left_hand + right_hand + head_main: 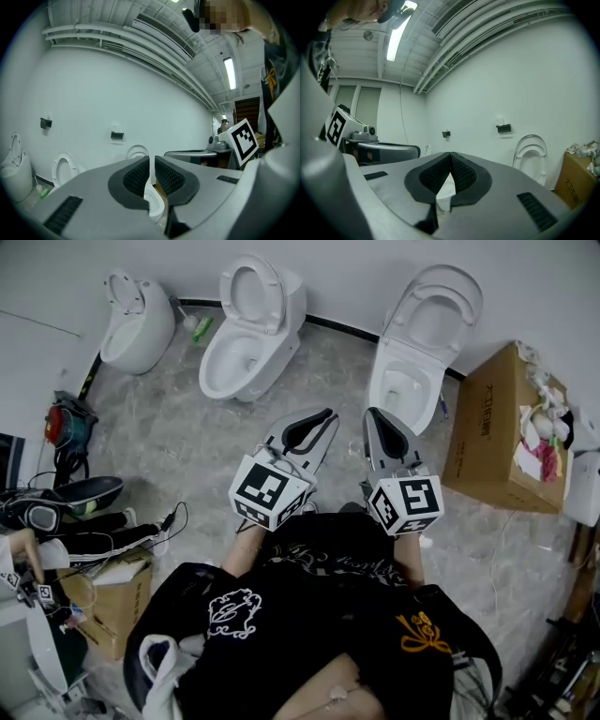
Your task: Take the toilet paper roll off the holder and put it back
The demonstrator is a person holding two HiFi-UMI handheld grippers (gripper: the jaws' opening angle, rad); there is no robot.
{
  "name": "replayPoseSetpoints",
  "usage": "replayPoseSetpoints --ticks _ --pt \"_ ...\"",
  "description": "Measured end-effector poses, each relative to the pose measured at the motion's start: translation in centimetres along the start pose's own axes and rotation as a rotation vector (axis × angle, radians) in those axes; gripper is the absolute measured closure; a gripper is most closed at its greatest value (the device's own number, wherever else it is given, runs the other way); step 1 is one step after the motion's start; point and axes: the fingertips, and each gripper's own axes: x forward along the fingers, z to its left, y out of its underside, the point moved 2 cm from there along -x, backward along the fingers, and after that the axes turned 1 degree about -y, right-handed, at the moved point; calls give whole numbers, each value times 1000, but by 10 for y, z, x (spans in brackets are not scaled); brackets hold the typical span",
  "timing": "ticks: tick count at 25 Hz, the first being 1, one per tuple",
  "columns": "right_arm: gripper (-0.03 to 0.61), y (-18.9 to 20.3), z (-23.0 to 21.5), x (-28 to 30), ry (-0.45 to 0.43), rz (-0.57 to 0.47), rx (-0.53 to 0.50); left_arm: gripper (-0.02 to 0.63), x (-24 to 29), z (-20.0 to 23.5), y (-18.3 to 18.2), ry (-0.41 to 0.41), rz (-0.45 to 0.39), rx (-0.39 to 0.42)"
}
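The toilets [251, 329] are white, the floor [178, 427] grey and marbled, the box [492, 432] brown. The left gripper [323, 418] and right gripper [373, 416] are grey, with black ribbed pads [138, 176] and black-and-white chequered cubes [267, 493]. The shirt [309, 615] is black, printed in white and gold.

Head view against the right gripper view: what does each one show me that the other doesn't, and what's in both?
Only the head view: the small green thing by the wall, the cables and small box at the left, and the right gripper's own marker cube. Only the right gripper view: two black wall holders and the ceiling light; no paper roll can be made out on either holder. Both: the right gripper, shut and empty, the toilet with its lid up, and the big cardboard box.
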Motion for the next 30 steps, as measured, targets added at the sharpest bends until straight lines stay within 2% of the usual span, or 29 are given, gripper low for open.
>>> replayPoseSetpoints --ticks 10,16,22,30 --pt "565 14 -9 18 23 41 11 565 11 17 15 14 15 -32" --pt "565 14 -37 58 -12 49 30 565 43 46 16 -22 18 -51" --pt "565 -6 -91 124 -63 28 27 565 110 91 3 -57 7 -44" --pt "565 -56 -194 208 -89 0 -7 565 229 152 -48 -82 -49 3"
